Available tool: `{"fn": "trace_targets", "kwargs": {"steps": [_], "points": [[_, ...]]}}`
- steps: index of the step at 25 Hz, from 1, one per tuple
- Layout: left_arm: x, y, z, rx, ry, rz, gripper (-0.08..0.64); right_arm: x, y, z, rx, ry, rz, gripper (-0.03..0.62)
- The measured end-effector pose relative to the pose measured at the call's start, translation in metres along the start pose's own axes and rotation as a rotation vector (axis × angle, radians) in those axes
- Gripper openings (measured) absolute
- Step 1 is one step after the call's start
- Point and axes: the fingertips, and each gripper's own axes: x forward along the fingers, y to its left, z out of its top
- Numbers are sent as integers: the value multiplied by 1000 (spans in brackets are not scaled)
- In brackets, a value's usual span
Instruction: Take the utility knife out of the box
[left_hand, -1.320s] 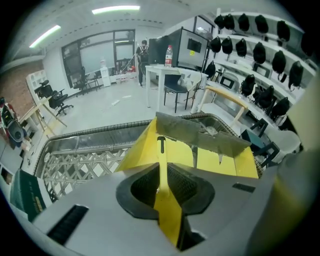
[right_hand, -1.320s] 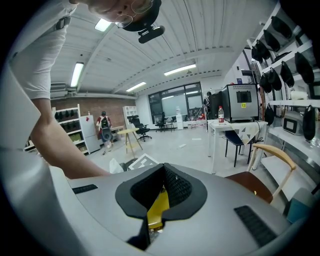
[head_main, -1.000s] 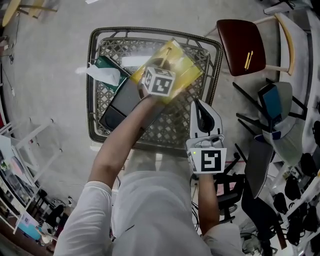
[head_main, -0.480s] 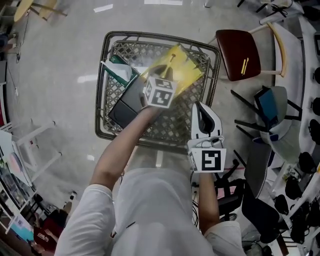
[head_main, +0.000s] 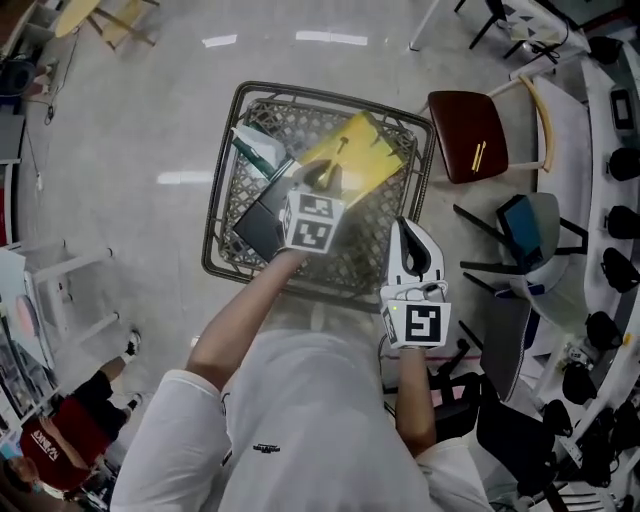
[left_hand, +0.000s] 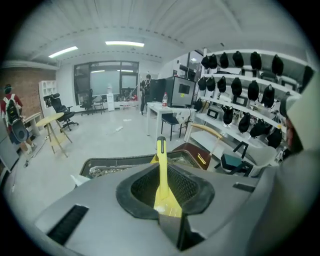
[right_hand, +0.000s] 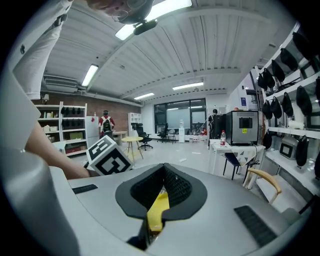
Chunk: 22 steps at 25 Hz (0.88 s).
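Looking steeply down from head height onto a dark wire basket (head_main: 221, 185) standing on a glossy grey floor (head_main: 130, 200). Reaching in from 6 o'clock on a bare forearm (head_main: 245, 320): the left gripper (head_main: 322, 180), tongs clamped on the near edge of a flat yellow utility-knife pack (head_main: 360, 150). Holding that pack up, tilted, over the basket's 1 o'clock corner. Seen edge-on from the left gripper view as a thin yellow card (left_hand: 161, 170) with a black-tipped far end, rising out of the narrow slit between the tongs (left_hand: 162, 196), with the basket rim (left_hand: 115, 161) lower and farther off.

Lying inside the basket: a green-and-white packet (head_main: 258, 150) at 11 o'clock and a dark flat item (head_main: 260, 228) at 8 o'clock (too small to tell what either is).

Hanging by the basket's 4 o'clock rim, well apart from the pack: the right gripper (head_main: 410, 240), tongs drawn almost together on a short yellow strip (right_hand: 159, 207) lodged between them, its nature unclear. Showing at 9 o'clock in the right gripper view: the left gripper's marker cube (right_hand: 107, 159).

Standing just outside the basket at 2 o'clock: a dark red chair (head_main: 468, 135).
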Motion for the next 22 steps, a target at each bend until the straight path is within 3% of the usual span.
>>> {"fn": "trace_targets", "kwargs": {"steps": [9,22], "points": [[-92,9,15,-90,-102,27,44,-31,17,31,-23,-25,-16,-2],[-212,31,24,-130,-248,73,44,-58,35,68,-63,-71,3,-2]]}}
